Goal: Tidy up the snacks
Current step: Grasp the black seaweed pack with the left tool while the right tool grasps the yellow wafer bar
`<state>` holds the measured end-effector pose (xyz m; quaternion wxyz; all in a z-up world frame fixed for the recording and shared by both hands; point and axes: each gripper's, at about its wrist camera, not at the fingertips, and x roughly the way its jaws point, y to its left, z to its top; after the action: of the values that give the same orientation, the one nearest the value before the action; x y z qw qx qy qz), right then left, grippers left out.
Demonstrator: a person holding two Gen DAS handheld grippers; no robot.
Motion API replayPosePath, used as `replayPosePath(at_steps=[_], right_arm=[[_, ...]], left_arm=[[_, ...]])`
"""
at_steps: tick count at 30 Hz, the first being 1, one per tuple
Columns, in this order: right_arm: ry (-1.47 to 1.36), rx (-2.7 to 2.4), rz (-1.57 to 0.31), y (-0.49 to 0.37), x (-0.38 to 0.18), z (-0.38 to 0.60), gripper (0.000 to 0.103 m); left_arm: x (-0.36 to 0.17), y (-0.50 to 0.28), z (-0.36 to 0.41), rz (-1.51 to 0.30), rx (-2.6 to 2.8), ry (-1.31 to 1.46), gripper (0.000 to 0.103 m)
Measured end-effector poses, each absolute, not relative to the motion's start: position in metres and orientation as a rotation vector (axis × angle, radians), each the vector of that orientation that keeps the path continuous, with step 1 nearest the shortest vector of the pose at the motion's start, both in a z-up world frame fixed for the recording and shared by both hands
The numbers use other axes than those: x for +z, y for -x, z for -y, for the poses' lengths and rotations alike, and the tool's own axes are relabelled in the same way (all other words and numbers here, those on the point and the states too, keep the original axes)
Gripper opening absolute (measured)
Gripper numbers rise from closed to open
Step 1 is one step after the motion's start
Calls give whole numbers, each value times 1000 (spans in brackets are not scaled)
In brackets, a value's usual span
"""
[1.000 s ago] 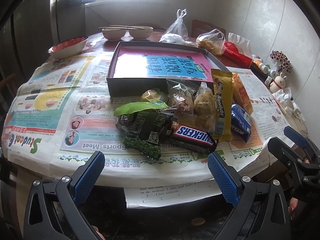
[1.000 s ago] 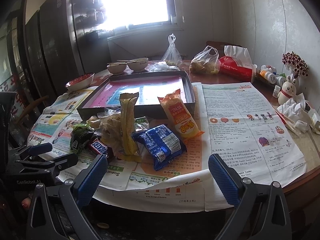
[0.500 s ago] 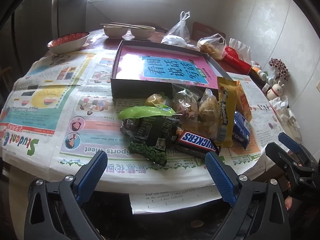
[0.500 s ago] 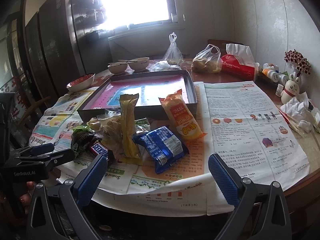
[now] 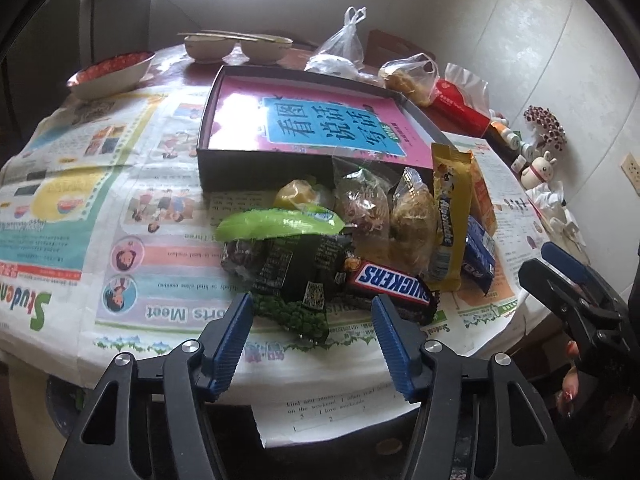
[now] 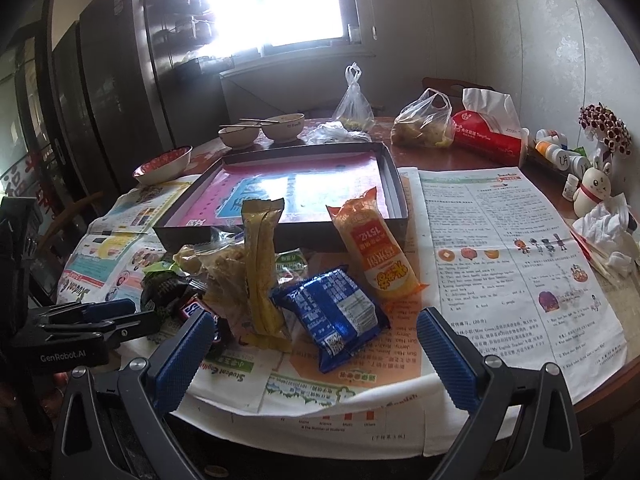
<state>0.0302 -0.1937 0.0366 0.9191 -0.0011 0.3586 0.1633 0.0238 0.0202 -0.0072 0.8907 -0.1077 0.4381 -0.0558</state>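
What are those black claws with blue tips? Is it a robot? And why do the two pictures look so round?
Not a robot: a person holds a pincher tool in each hand. Each tool carries a wide-angle camera looking along its two fingers, which bends the picture round.

One picture is from the left gripper, one from the right gripper. Each camera also sees the other tool at its edge.

On the table, over newspaper, lies a pile of snacks: a Snickers bar, a blue packet, an orange packet, a yellow bar. Behind them sits a shallow box, with bowls further back.

Nothing is held. The left jaws have just been closing, with nothing pinched between them; the right ones stand wide open.
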Motion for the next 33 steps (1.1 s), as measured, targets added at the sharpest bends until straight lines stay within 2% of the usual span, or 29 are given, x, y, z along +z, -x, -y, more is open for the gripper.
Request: replayPosePath(at_steps=[2,5,8,11,14,16,23,25,27,33], right_arm=[[6,338,-744,-34,36,191,101],[8,354,-762,-41,32,186,101],[-3,368,-781,-49,30,183,100],[-26,393,-803,-59,29,178,93],[-53,419,-826,-70,28,173,83],[-54,434,-839,-78,26,169,70],[-42,482,-858,-90,21,153,42],[-28,493,-856,-93,20,149,29],[-21,500,-855,-96,20,145,23],[-8,504,-838,-101,21,143,20]], left_arm=[[-6,-26,-19,-902,-114,209,63],[-4,-32,-19,-896,-118,189,55],[-4,-36,-20,-897,-121,174,53],[-4,-39,-22,-897,-123,169,49],[-4,-42,-23,-900,-132,151,48],[-5,-43,-23,-901,-134,143,48],[-9,-47,-24,-922,-156,112,48],[-9,-50,-22,-926,-161,93,48],[-10,-52,-20,-932,-168,81,48],[-16,-59,-12,-957,-172,37,48]])
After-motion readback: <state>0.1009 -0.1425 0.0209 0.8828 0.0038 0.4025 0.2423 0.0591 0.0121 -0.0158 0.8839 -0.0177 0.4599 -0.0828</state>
